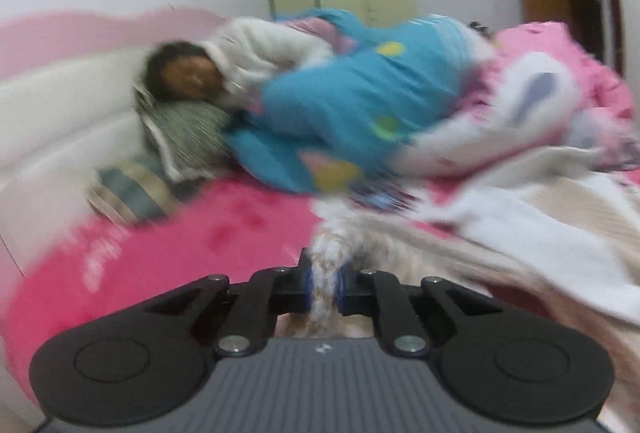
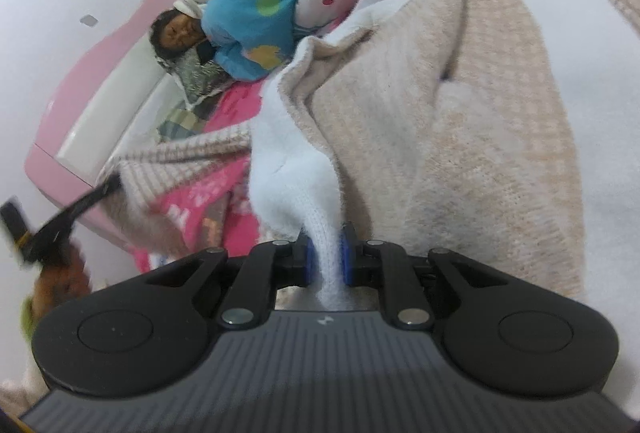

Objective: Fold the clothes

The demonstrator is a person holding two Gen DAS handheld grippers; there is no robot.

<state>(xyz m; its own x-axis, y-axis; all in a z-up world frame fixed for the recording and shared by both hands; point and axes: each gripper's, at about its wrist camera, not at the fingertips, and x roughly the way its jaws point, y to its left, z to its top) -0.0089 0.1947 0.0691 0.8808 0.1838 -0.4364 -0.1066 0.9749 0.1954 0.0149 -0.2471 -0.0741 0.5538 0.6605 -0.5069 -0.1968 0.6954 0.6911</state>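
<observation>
Gripping the garment at two points, both grippers are working the lift-and-spread step of the fold.

Left wrist view, left to right:
- Pink bedsheet (image 1: 192, 233): lying flat under everything, blurred.
- Person (image 1: 240, 73): lying at the headboard end under a blue quilt (image 1: 352, 101), well apart from the work.
- Left gripper (image 1: 326, 279): jaws clenched on a bunched, fuzzy edge of the beige sweater (image 1: 520, 233), cloth showing between the blue pads. The picture is smearing, so the exact part pinched (cuff or hem) cannot be told.
- Sweater body: trailing away right across the bed, white lining turned up.

Right wrist view, left to right:
- Left gripper again, a dark blurred shape at the left edge, touching the sweater's far corner.
- Right gripper (image 2: 326, 259): jaws clamped on a white ribbed strip of the same sweater (image 2: 440, 113), which is hanging and draping ahead of it.
- Sweater's beige knit: filling the right half, creased, not yet flat.

Judgement: the fold itself is not yet begun; the garment is only being held up. The next move is calling for both grips to hold firm while the cloth is drawn taut between them and laid flat on the bare sheet, clear of the quilt.
</observation>
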